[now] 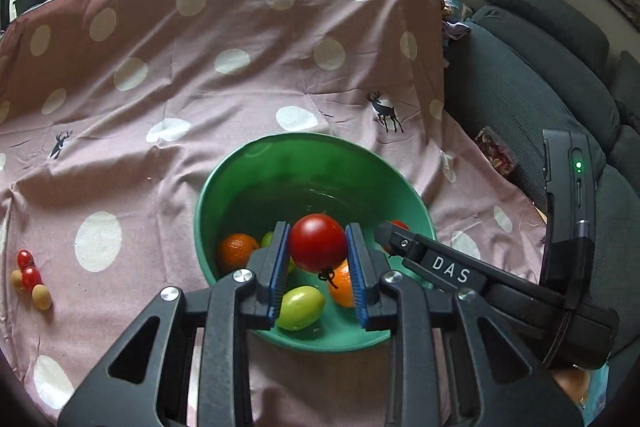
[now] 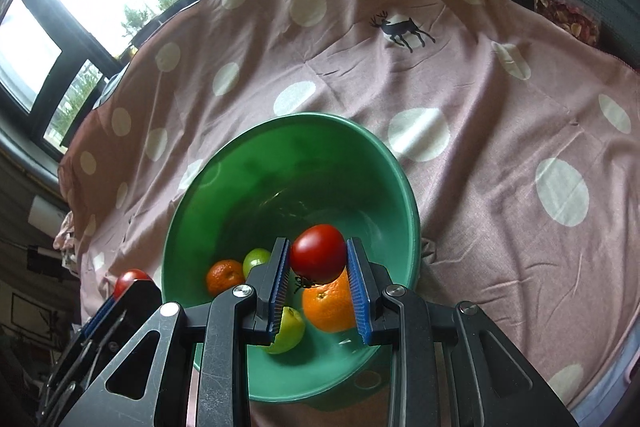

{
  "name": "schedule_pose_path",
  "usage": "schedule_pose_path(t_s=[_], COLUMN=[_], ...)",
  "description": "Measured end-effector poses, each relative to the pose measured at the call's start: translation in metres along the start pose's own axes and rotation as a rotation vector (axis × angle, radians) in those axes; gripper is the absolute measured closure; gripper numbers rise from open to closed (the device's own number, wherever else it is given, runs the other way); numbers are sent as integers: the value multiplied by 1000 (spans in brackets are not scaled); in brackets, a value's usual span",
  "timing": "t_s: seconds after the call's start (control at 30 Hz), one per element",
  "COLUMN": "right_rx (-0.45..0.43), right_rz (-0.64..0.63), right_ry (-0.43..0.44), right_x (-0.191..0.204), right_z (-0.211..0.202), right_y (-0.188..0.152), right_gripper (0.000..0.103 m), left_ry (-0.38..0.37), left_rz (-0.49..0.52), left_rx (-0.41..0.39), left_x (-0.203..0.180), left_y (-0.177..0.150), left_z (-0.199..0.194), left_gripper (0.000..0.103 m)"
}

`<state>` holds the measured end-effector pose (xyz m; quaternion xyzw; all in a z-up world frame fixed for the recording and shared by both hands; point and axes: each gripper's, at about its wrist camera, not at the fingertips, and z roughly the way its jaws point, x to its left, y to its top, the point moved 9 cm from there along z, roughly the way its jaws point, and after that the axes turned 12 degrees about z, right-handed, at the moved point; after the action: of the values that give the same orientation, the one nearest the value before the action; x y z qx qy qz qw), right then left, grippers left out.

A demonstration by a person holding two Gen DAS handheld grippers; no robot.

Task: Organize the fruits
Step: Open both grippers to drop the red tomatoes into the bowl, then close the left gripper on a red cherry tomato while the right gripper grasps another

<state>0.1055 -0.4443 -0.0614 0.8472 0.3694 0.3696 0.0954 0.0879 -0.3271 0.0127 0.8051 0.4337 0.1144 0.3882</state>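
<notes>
The green bowl [image 1: 240,179] is sitting on the spotted pink cloth [image 1: 160,67], holding two oranges [image 1: 236,249] and two green fruits [image 1: 300,307]. Above it, the left gripper [image 1: 318,247] and right gripper [image 2: 318,259] are each clenching one glossy red tomato [image 1: 318,241] in their jaws.

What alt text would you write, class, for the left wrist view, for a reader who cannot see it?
The left gripper holds a red tomato over a green bowl containing oranges and green fruits. The bowl sits on a pink spotted cloth, with small red and yellow fruits at left and the right gripper reaching in.
</notes>
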Motion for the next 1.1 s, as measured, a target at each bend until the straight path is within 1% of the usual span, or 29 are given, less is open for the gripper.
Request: schedule_pose_path(t_s=[0.07,0.13,0.17,0.2,0.23,0.27,0.3,0.33,0.37,0.4,0.47,0.53,0.57,0.67,0.73,0.77,0.83,0.9,1.03,1.1], right_rx=[4,7,6,1,-4,-6,-7,-9,-12,-17,-28,-33,-35,-38,-41,-38,-23,1,37,61], right_rz=[16,22,27,26,24,24,26,26,25,23,21,17,13,-9,-30,-39,-61,-88,-159,-206], right_ry=[4,8,6,5,8,12,18,23,25,23,20,31,39,54,62,69,100,142,184,195], right_x=[-3,-5,-6,-7,-7,-7,-7,-5,-5,-4,-2,2,5,17,27,33,46,63,102,123], right_z=[0,0,-1,-2,-3,-4,-5,-6,-7,-9,-11,-14,-15,-18,-19,-19,-19,-18,-12,-6], right_y=[1,2,3,4,5,5,6,6,6,6,7,6,5,2,-2,-5,-12,-23,-49,-66], right_gripper=[73,73,73,73,73,72,69,67,62,60,55,49,46,45,44,42,41,41,41,41], left_ry=[-11,0,5,5,-2,-11,-17,-17,-10,1,29,60,75,119,178,215,277,326,396,394], left_rz=[3,11,9,5,-1,-8,-19,-32,-44,-54,-72,-92,-106,-133,-134,-138,-145,-170,-273,-341], left_rx=[7,23,23,21,18,15,11,7,1,-4,-18,-32,-39,-52,-57,-71,-87,-83,-79,-52], left_x=[-5,-6,-6,-5,-4,-3,0,4,8,13,25,39,47,73,95,108,137,170,236,263], left_y=[-1,-3,-3,-3,-4,-4,-5,-5,-6,-6,-8,-10,-12,-20,-28,-31,-41,-53,-76,-90], left_z=[5,10,11,10,9,9,6,3,0,-4,-13,-24,-30,-49,-65,-75,-96,-115,-141,-142], left_gripper=[74,75,72,66,63,57,54,52,47,43,40,34,30,27,26,26,23,22,22,23])
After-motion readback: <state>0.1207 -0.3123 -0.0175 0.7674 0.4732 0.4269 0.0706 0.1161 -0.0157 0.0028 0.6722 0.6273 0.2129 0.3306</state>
